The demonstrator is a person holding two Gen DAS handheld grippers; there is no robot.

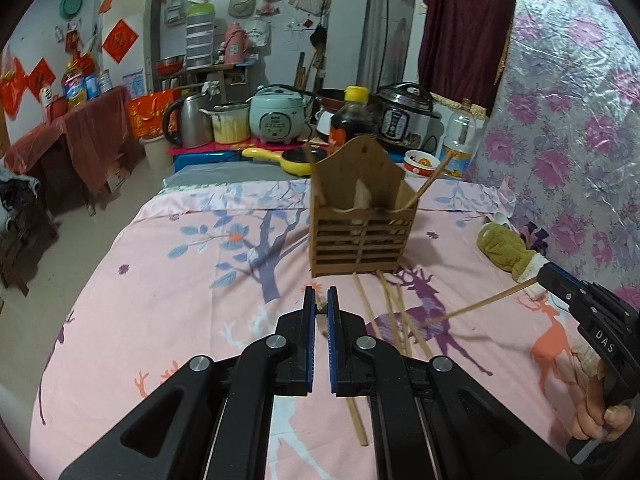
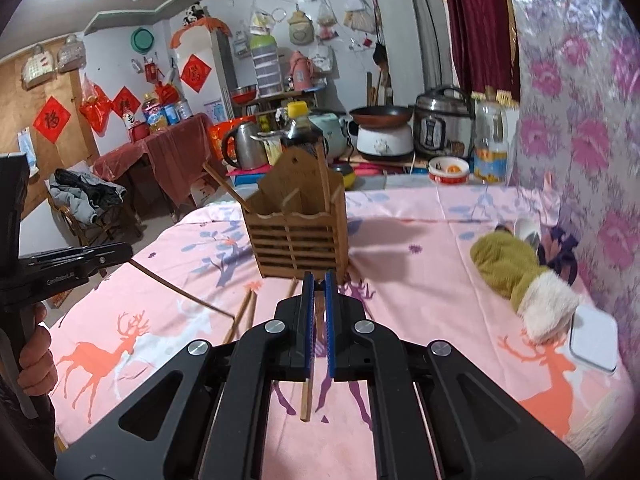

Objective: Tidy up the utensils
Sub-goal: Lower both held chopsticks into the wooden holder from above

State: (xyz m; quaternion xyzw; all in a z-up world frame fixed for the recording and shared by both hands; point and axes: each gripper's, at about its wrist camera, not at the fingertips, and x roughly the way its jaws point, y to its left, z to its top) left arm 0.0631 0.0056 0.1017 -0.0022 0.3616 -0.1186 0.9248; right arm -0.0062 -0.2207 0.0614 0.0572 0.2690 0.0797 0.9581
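A slatted wooden utensil holder (image 1: 362, 236) (image 2: 298, 240) stands upright on the pink deer-print bedsheet (image 1: 180, 280) (image 2: 420, 280). One chopstick (image 1: 432, 180) leans out of each end of it. Several loose chopsticks (image 1: 394, 312) (image 2: 244, 312) lie on the sheet just in front of the holder. My left gripper (image 1: 320, 308) (image 2: 120, 254) hangs above the sheet, shut on a single chopstick (image 2: 180, 292) whose lower end slants down under the fingers. My right gripper (image 2: 319, 292) (image 1: 554, 280), also above the sheet, is shut on another chopstick (image 1: 480, 305) (image 2: 306, 396). A hand holds each grip.
A green fleece mitten (image 1: 508, 248) (image 2: 508, 264) and a white box (image 2: 594, 340) lie at the right by the floral wall covering. Beyond the far edge stand a soy sauce bottle (image 1: 352, 120), rice cookers, a kettle and pans. Floor and a draped table are to the left.
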